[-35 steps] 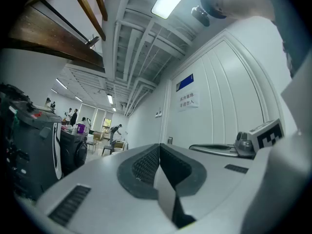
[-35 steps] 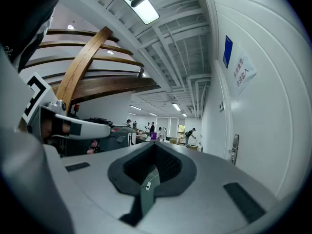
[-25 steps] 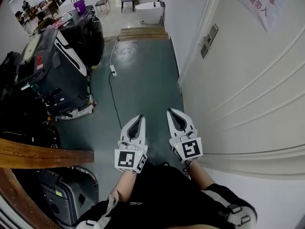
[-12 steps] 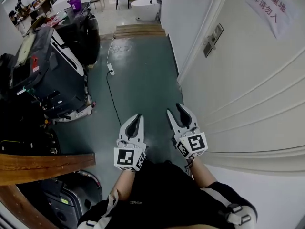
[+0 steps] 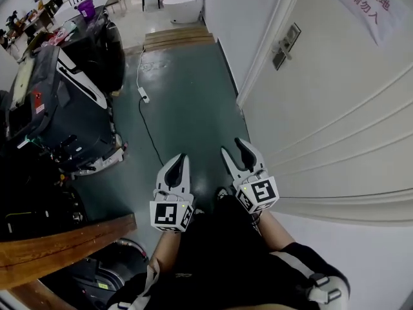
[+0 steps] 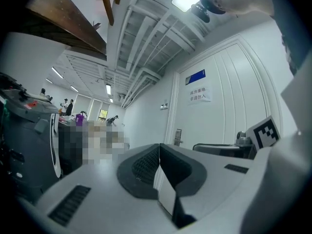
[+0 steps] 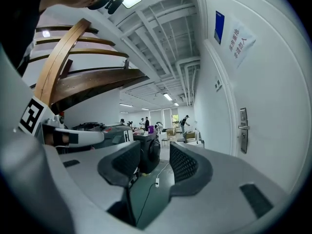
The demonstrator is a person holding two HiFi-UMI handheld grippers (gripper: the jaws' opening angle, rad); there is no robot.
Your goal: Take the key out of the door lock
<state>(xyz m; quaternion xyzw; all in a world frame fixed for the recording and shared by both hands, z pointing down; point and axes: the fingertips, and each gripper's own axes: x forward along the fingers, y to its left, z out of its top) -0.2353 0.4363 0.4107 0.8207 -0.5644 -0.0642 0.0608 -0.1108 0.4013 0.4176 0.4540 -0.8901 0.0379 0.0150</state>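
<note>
Head view: the left claw (image 5: 181,156) and right claw (image 5: 233,146) hang side by side next to the door (image 5: 335,108), well short of its lock (image 5: 282,47), likely on approach.

Left gripper view: the left claw's jaws are pressed together with nothing between them. It seems idle.

Right gripper view: the right claw's jaws have just been opening and stand wide and empty, probably readied for the key. The key itself, at the lock farther along the door, is too small to make out.

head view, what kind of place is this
Probably an indoor workshop or test hall, not a home: a green floor with a power strip lying on it, bulky black machines on the left, and a white door bearing a paper notice.
</note>
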